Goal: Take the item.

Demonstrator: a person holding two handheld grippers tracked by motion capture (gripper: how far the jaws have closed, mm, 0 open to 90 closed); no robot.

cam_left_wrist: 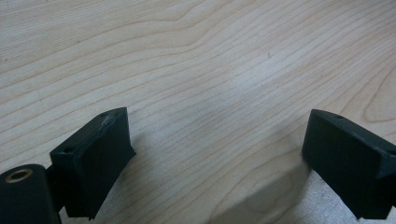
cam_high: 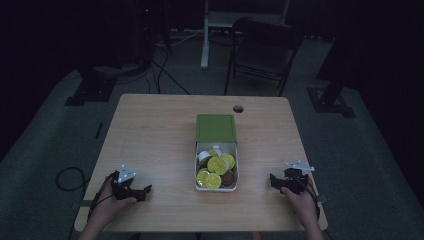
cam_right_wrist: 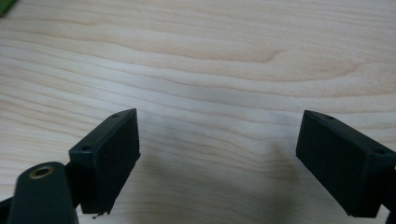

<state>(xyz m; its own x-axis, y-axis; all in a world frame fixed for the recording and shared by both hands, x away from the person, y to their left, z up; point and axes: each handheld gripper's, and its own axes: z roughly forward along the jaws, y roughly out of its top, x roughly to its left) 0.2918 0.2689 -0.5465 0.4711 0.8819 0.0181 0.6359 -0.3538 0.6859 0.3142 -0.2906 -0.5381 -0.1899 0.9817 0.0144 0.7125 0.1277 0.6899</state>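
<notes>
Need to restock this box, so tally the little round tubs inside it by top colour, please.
Yellow tops: 4
Brown top: 1
White top: 1
Total: 6 that can be told apart in the white box; the high view is dim, and more may lie underneath.

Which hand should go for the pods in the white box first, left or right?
Right, probably. The right gripper sits nearer the white box of pods than the left gripper does. Both are open and empty on the table.
</notes>
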